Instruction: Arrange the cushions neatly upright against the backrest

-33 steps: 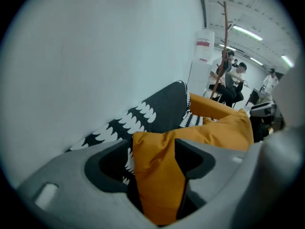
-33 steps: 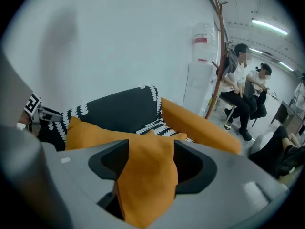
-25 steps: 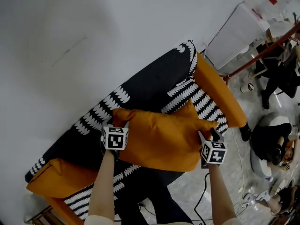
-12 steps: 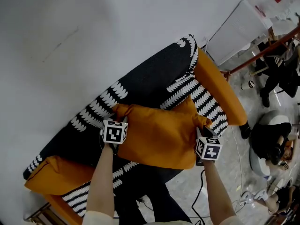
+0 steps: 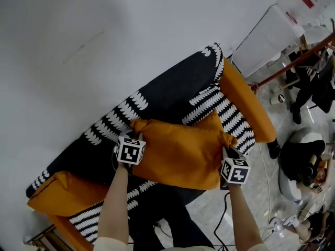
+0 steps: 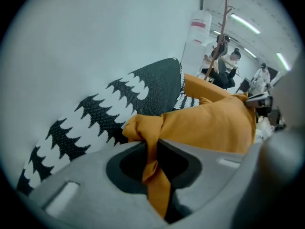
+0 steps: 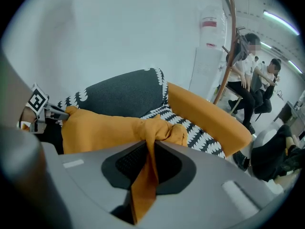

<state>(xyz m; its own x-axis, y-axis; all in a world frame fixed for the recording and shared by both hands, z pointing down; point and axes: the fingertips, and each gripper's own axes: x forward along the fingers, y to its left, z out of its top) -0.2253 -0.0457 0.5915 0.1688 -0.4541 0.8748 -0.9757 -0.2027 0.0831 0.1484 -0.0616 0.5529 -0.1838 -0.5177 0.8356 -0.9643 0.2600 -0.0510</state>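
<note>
An orange cushion lies across the seat of a black-and-white patterned sofa with orange armrests. My left gripper has just been closing and is shut on the cushion's left corner, the cloth pinched between its jaws. My right gripper has likewise just been closing and grips the right corner, orange cloth bunched between its jaws. The backrest stands behind the cushion. A second orange cushion rests at the sofa's left end.
The sofa stands against a white wall. The orange right armrest lies beyond the held cushion. People sit on chairs at the right beside a brown pole. A cable trails on the grey floor.
Both grippers have closed onto the cushion's two corners, bunching the cloth. The cushion's corners are drawn up slightly; hands stay in about the same place.
</note>
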